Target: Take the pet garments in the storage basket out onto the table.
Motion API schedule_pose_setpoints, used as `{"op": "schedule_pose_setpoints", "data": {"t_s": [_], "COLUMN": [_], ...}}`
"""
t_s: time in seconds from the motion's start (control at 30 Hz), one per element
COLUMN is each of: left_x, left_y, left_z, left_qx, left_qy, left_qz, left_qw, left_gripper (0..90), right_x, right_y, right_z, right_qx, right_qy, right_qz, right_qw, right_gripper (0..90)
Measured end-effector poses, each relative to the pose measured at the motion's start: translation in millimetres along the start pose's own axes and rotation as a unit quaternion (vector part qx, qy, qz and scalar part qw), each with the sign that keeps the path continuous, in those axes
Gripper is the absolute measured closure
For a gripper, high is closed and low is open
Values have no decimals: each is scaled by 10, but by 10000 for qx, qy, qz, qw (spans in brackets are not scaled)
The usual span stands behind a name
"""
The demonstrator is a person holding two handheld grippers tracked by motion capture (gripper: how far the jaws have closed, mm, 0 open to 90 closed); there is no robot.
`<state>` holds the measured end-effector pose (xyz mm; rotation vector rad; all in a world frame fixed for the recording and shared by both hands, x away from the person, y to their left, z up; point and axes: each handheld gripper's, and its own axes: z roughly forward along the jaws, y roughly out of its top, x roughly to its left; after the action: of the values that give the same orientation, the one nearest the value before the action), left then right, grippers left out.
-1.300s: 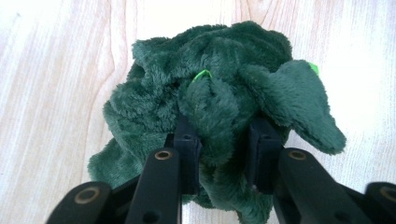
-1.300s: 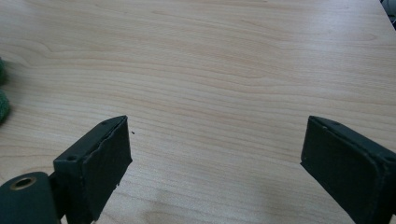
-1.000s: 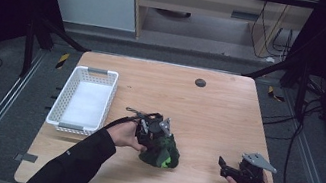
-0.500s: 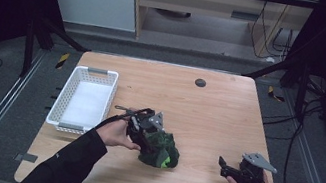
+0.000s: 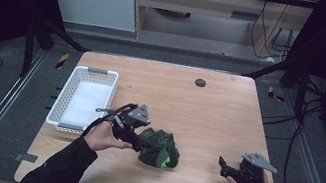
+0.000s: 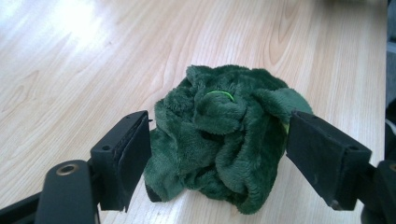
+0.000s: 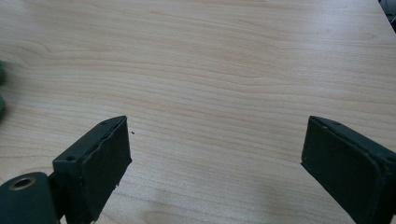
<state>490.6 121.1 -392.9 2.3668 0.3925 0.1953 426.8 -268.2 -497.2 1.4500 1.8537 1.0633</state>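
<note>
A crumpled dark green plush cloth with a bit of bright green on it lies on the wooden table, left of the middle near the front. My left gripper comes at it from the left. Its jaws have just been opening and now stand open, with the cloth loose between them and resting on the table. My right gripper hovers open over bare wood at the front right, well apart from the cloth, with nothing between its jaws.
A white plastic basket stands at the table's left edge, close behind the left hand. A small black round disc sits in the tabletop near the far edge. Dark frame posts and cables surround the table.
The left gripper's jaws opened off the green cloth, and the hand drew back to the left and slightly up. The cloth stayed on the table. The right gripper kept still.
</note>
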Motion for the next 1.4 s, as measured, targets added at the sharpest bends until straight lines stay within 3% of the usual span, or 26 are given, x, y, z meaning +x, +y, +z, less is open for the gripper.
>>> {"op": "schedule_pose_setpoints", "data": {"t_s": [0.03,0.13,0.23,0.3,0.43,0.47,0.53,0.67,0.8,0.93,1.07,1.23,1.4], "left_x": [-20,-45,-78,-103,-122,-122,-130,-116,-108,-130,-165,-199,-191], "left_y": [-48,-122,-218,-286,-439,-439,-552,-664,-757,-857,-944,-1078,-1219], "left_z": [-31,-78,-117,-138,-189,-189,-232,-288,-305,-321,-342,-344,-363], "left_qx": [-138,-412,-726,-821,-1036,-1036,-1227,-1379,-1449,-1474,-1546,-1486,-1440], "left_qy": [147,310,445,610,827,827,1084,1304,1446,1413,1474,1472,1515], "left_qz": [-61,-224,-398,-410,-653,-653,-859,-1220,-1448,-1569,-1665,-1704,-1872], "left_qw": [9998,9984,9956,9939,9890,9890,9828,9742,9680,9663,9626,9629,9598], "left_gripper": [218,226,254,276,321,339,376,408,419,428,439,466,485], "right_x": [-1,0,0,-1,-1,-1,1,7,6,10,14,16,37], "right_y": [0,0,0,0,0,0,-1,-2,-1,-5,-6,-9,-9], "right_z": [1,2,-2,-2,-2,-2,0,-2,-4,-6,-7,-9,-7], "right_qx": [0,2,-8,-6,-11,-11,-12,-3,-8,-19,-26,-54,-30], "right_qy": [4,-1,-1,-2,-1,-1,0,7,12,22,31,28,71], "right_qz": [-1,3,15,21,15,15,15,21,25,2,-10,-58,-51], "right_qw": [10000,10000,10000,10000,10000,10000,10000,10000,10000,10000,10000,10000,10000], "right_gripper": [81,81,81,80,80,80,80,79,79,79,79,79,78]}}
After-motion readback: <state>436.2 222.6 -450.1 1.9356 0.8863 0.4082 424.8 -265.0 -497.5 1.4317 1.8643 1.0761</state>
